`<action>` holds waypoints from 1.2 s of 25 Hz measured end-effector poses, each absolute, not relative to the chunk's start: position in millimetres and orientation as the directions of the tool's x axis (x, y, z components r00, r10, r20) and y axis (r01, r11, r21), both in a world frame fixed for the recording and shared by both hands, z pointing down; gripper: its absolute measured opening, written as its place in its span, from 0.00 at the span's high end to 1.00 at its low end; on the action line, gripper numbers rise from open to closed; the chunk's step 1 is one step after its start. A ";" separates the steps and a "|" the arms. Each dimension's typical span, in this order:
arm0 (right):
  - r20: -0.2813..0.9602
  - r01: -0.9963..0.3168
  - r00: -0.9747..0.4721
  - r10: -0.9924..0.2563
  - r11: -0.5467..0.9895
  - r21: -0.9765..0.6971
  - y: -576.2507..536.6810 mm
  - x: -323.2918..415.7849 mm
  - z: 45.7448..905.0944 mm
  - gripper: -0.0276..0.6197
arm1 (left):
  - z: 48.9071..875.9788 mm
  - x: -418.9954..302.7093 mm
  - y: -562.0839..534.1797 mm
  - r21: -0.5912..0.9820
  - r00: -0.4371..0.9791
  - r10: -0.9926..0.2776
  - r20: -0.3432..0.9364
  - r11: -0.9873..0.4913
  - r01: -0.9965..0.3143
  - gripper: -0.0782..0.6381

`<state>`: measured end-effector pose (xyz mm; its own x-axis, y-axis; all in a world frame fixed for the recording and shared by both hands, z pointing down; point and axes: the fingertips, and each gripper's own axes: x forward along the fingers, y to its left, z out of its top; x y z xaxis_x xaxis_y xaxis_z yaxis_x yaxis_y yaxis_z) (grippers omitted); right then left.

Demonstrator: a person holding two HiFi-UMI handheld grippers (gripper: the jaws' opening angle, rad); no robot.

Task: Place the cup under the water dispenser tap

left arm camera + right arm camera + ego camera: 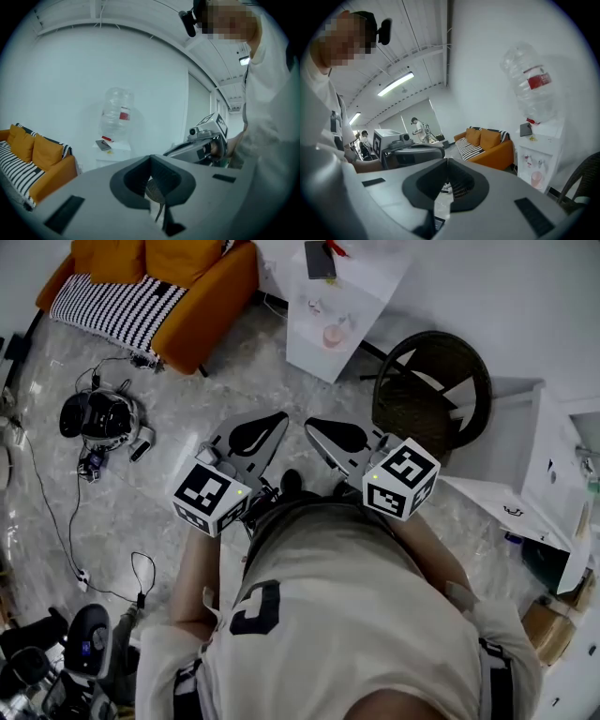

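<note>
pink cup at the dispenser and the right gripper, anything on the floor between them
Nothing: in the head view only bare floor separates the right gripper from the pink cup; the wicker chair stands off to the side.

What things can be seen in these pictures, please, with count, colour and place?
water dispenser: one, white, against the wall
water bottle: one, clear with red label, on top of the dispenser
flat device: one, dark, on the dispenser's top
cup: one, pink, in the dispenser's recess
sofa: one, orange, left of the dispenser
chair: one, dark wicker, right of the dispenser
left gripper: one, grey, jaws together, empty
right gripper: one, grey, jaws together, empty
</note>
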<state>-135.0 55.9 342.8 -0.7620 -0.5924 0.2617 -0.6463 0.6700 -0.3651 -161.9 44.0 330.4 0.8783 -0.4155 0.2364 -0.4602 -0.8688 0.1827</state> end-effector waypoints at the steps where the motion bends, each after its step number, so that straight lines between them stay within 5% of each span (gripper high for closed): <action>1: 0.257 -0.648 -0.761 -0.596 0.673 -0.358 56.3 -133.3 341.1 0.91 | 329.5 -160.2 43.9 0.179 0.878 -0.416 0.237 -0.870 -0.460 0.81; 30: 0.155 -0.669 -0.731 -0.664 0.653 -0.354 68.3 -39.6 325.0 0.91 | 305.0 -65.5 59.2 0.149 0.903 -0.365 0.225 -0.904 -0.402 0.81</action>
<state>-39.6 68.3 325.0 -0.7311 -0.6644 0.1551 -0.6690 0.6535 -0.3542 -65.5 59.2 305.0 0.9035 -0.3649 0.2250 -0.4019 -0.9035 0.1486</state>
